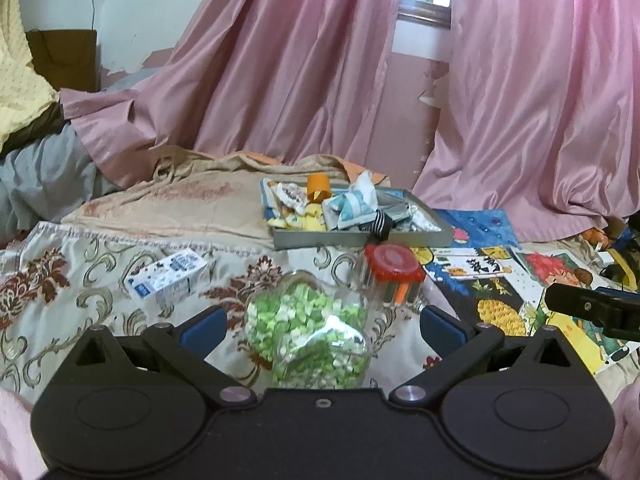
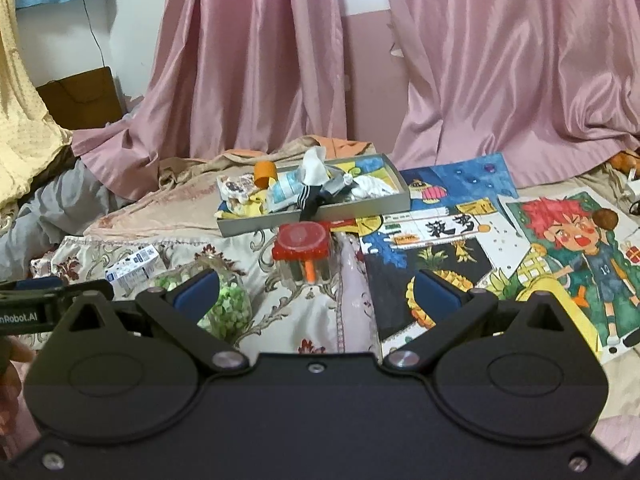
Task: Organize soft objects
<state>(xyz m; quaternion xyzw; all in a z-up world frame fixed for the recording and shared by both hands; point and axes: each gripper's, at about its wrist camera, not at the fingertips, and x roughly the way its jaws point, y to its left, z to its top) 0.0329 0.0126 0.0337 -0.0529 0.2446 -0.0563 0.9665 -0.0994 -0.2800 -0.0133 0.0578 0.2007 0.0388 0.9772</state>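
A grey tray [image 1: 320, 240] [image 2: 320, 213] on the bed holds soft items: a tissue pack [image 1: 352, 204], a black-and-white striped sock [image 1: 378, 224] [image 2: 310, 198], white cloth [image 2: 370, 188], yellow pieces and an orange cup [image 1: 318, 187]. My left gripper [image 1: 323, 326] is open, its blue pads on either side of a clear jar of green and white bits [image 1: 308, 336] [image 2: 226, 308], apart from it. My right gripper [image 2: 316, 294] is open and holds nothing. It faces a clear container with a red lid [image 2: 304, 246] [image 1: 394, 266] just before the tray.
A small white and blue carton [image 1: 168, 280] [image 2: 132, 266] lies on the patterned bedspread at left. Colourful posters [image 2: 560, 248] [image 1: 492, 280] cover the bed at right. Pink curtains [image 1: 300, 60] hang behind the tray. Grey and yellow bedding is piled far left.
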